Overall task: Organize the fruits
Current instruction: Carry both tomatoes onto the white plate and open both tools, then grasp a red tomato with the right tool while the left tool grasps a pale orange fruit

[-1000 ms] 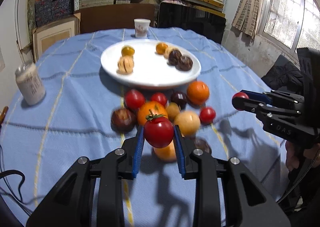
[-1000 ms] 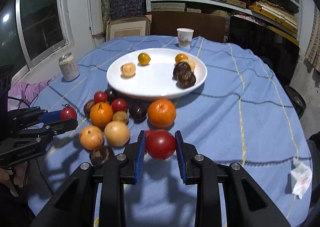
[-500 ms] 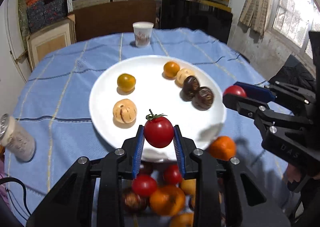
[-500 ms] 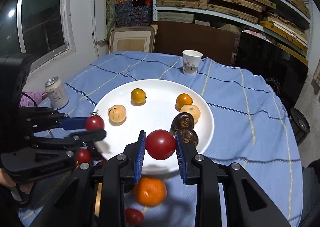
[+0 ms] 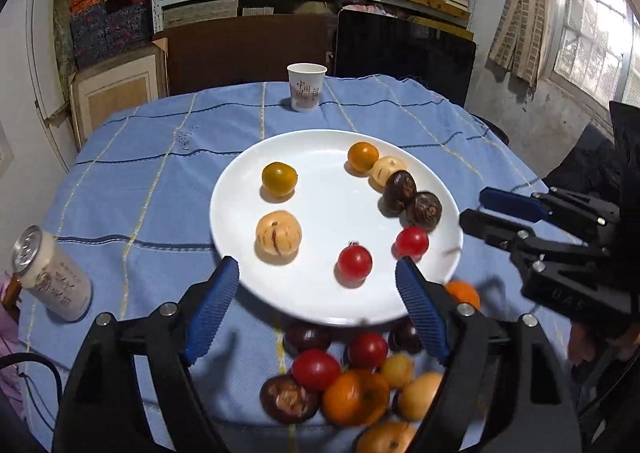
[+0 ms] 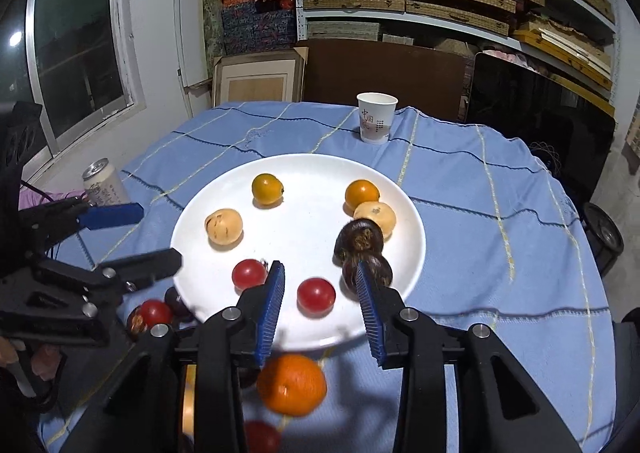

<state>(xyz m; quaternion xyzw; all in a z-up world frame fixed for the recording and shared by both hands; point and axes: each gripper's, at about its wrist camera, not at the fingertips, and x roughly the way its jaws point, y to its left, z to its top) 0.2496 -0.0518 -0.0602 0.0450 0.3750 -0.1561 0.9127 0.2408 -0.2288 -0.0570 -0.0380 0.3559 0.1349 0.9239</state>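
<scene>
Left wrist: my left gripper point(image 5: 318, 273) spread wide, right gripper point(image 6: 320, 285) spread too; two glossy round tomatoes point(image 5: 354, 262) on smooth white plate point(image 5: 240, 189).

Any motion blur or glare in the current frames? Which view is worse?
Left wrist view: fisheye bends the shelves; the fruit pile near the bottom edge is smeared, the window is blown out, and the white plate stays sharp. Right wrist view: the orange under the right tool is blurred, and the window is dark. Overall, similar.
</scene>
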